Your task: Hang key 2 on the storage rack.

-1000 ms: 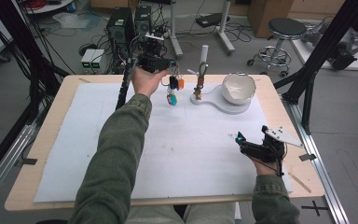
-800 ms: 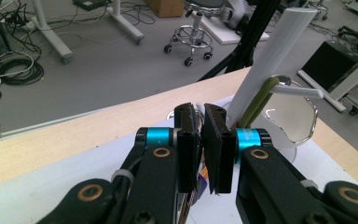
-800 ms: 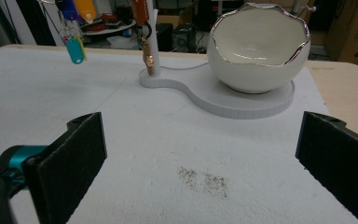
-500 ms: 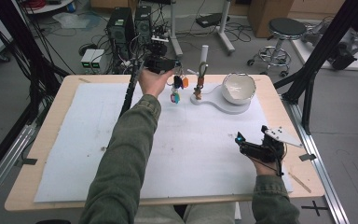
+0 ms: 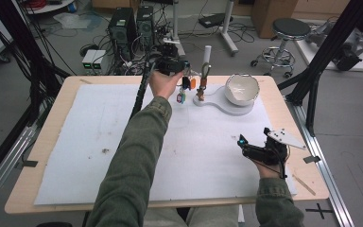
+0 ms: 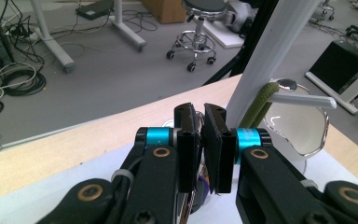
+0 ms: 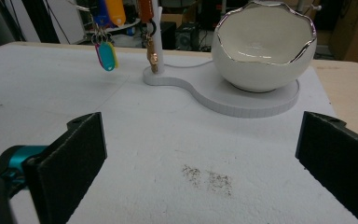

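Keys on a ring with coloured plastic tags are dangling from the left gripper, clamped shut on them beside the white peg stand. Light, loose, they are likely swinging; gripping the ring suits best. Right gripper is resting spread apart.

Even overhead light, bright and flat; shadows faint on my tabletop. Glare on the bowl and its silver rim. High view soft and grainy. My right gripper's near pads blur; background slightly soft.
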Available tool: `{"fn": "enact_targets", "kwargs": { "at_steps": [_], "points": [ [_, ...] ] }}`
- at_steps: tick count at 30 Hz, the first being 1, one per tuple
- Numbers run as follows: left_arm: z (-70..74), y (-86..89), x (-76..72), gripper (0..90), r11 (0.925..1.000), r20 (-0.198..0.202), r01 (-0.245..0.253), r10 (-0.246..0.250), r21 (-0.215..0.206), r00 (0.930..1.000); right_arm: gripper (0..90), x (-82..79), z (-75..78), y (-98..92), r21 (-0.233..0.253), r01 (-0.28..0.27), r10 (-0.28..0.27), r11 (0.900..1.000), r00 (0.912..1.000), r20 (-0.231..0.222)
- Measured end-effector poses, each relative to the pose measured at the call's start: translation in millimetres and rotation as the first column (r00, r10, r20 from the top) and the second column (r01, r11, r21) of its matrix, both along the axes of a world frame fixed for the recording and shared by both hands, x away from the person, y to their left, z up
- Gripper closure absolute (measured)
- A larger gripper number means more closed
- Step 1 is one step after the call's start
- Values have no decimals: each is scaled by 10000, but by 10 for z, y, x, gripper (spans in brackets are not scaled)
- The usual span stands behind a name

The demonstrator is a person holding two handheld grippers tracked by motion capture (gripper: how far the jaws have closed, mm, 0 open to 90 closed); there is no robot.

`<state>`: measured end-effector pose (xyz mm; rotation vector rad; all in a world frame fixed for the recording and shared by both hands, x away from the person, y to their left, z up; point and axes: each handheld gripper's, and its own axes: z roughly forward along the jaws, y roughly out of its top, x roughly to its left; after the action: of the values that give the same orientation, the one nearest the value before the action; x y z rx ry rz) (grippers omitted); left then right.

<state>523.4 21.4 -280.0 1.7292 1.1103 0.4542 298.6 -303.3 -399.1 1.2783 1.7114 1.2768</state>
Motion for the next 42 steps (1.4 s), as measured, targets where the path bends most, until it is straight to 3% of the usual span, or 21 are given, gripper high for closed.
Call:
{"fn": "enact_targets", "kwargs": {
  "at_steps": [5,13,20,25,28,29,32,37,40,42],
  "points": [
    [-16,-76,8,834,9998,8,184,-184,-17,9998,9,9,-7,-6,-16,-7,7,10000,10000,23],
    [-40,-234,14,834,9977,228,598,-605,325,9979,9,12,-10,3,10,-39,39,10000,10000,-23],
    [-104,-335,26,834,9954,-13,820,-820,489,9966,9,12,-19,2,-31,-68,67,10000,10000,-71],
    [-120,-352,30,831,9966,-144,632,-625,527,9979,9,3,-17,-5,-19,-60,60,10000,10000,-72],
    [-126,-339,36,824,9946,-212,514,-496,902,9985,9,0,-16,-8,-7,-51,50,10000,9999,-88],
    [-134,-333,42,811,9943,-305,505,-478,944,9984,9,0,-16,-8,-5,-51,50,10000,9999,-87],
    [-154,-289,70,648,9953,-728,484,-423,837,9964,9,2,-17,-9,-40,-47,47,10000,10000,-53],
    [-189,-228,64,504,9985,-805,257,-217,491,9965,9,3,-20,-9,-76,-52,52,10000,10000,-41],
    [-203,-209,62,354,9977,-838,-74,131,678,9964,9,3,-21,-11,-34,-42,41,10000,10000,-61],
    [-206,-184,50,286,9981,-794,-192,238,586,9966,9,1,-20,-13,2,-31,31,10000,10000,-82]
  ]
}}
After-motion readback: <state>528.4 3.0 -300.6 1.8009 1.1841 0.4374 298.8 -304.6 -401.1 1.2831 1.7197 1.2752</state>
